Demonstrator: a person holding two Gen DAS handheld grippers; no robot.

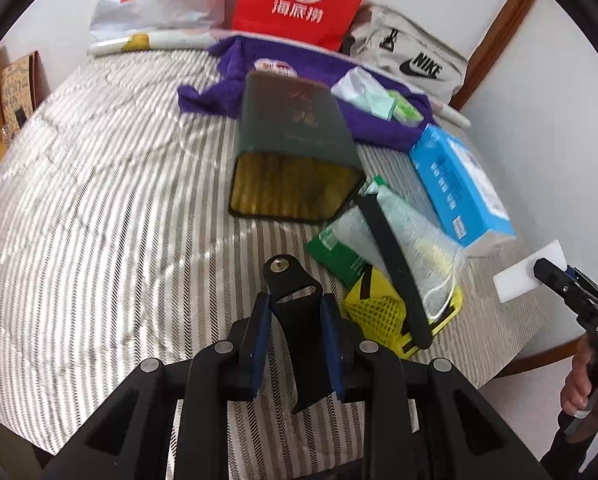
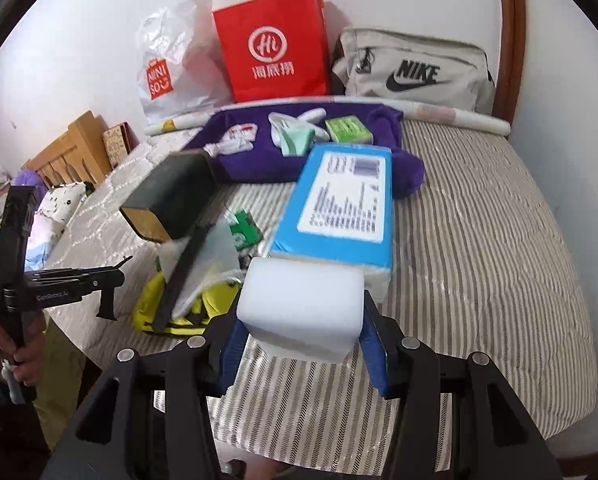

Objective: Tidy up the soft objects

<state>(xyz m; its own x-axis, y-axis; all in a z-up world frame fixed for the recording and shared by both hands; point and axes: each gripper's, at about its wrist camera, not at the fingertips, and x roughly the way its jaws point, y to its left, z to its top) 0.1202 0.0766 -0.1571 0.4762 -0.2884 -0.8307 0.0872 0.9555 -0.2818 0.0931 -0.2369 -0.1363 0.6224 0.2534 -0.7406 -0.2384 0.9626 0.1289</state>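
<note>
A white foam block point(image 2: 301, 306) is clamped in the right hand-held gripper point(image 2: 299, 344) above the striped bed point(image 2: 479, 240), before a blue tissue pack point(image 2: 339, 204). Only the left view shows a black strap piece point(image 1: 299, 320) pinched in the left hand-held gripper point(image 1: 297, 344).

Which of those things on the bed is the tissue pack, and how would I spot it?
Start at the red paper bag against the wall and come forward over the purple cloth. The tissue pack lies just in front of it: a long bright blue block with a white printed label, the only blue thing there.
</note>
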